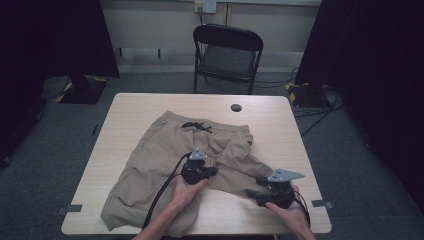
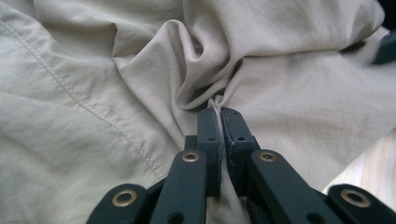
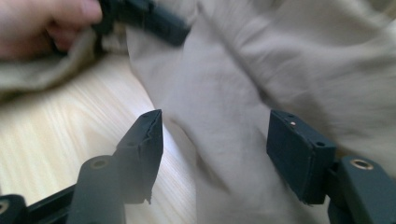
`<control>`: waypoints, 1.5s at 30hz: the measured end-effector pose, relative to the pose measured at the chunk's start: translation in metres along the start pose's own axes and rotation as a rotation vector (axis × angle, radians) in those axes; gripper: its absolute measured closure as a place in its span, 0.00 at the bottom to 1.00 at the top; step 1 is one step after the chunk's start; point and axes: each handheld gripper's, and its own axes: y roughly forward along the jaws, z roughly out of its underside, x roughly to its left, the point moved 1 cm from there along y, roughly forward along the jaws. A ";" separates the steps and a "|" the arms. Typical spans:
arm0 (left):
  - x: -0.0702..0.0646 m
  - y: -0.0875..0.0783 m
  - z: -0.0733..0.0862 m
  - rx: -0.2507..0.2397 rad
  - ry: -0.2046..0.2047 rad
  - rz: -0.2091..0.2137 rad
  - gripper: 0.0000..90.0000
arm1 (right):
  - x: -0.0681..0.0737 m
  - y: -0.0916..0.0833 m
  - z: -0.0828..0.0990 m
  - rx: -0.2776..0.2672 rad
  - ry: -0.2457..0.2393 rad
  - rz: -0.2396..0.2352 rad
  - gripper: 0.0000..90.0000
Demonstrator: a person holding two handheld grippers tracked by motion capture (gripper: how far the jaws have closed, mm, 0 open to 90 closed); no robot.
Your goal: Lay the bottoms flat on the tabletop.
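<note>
Left gripper: clenched on a pinched fold of the khaki shorts, thin ridge of cloth caught between the two black pads, creases fanning out from the nip.
Left gripper, high view: held in the person's left hand over the middle of the shorts, near the crotch seam, grey three-cornered plate on top, black cable trailing back toward the near table edge.
Right gripper: released, jaws standing wide apart, a strip of the shorts' leg lying between the pads without being pressed.
Right gripper, high view: held in the right hand at the near right part of the table, just at the hem of the right-hand leg of the shorts, grey plate on top.
Shorts, placement: spread across the centre of the light wooden table, waistband with dark drawstring toward the far side, left-hand leg reaching to the near edge, right-hand leg rumpled and folded toward the right gripper.
Stitching: pale seam line running diagonally across the cloth left of the clenched jaws.
Tabletop beside the jaws: bare wood left of the cloth in the right gripper view, blurred.
Surroundings: black folding chair beyond the far edge; small dark round cable hole in the tabletop behind the waistband.
</note>
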 end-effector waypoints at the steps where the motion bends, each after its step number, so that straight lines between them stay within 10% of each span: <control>1: 0.001 -0.001 0.000 0.003 -0.003 0.008 0.97 | -0.001 0.004 0.000 0.016 -0.006 0.007 0.40; 3: 0.002 -0.004 -0.002 -0.018 -0.008 0.025 0.97 | -0.003 0.011 0.000 0.034 -0.017 0.025 0.43; 8: 0.004 -0.011 -0.006 -0.072 -0.049 0.043 0.91 | -0.005 0.015 -0.001 0.059 -0.006 0.013 0.99; 16: -0.002 -0.040 -0.024 -0.197 -0.013 0.076 0.62 | -0.014 -0.005 -0.052 -0.125 0.142 -0.207 1.00; 21: -0.006 -0.050 -0.034 -0.256 0.016 0.090 0.66 | -0.043 0.000 -0.094 -0.203 0.188 -0.190 1.00; 28: -0.021 -0.036 -0.030 -0.209 0.068 0.188 0.78 | -0.067 0.040 -0.113 -0.150 0.220 -0.176 1.00; 38: -0.022 -0.002 -0.029 -0.109 0.082 -0.003 0.46 | -0.042 0.042 -0.133 -0.155 0.176 -0.228 1.00; 45: -0.028 0.004 -0.033 -0.113 0.156 -0.028 0.42 | -0.024 0.039 -0.141 -0.176 0.161 -0.265 1.00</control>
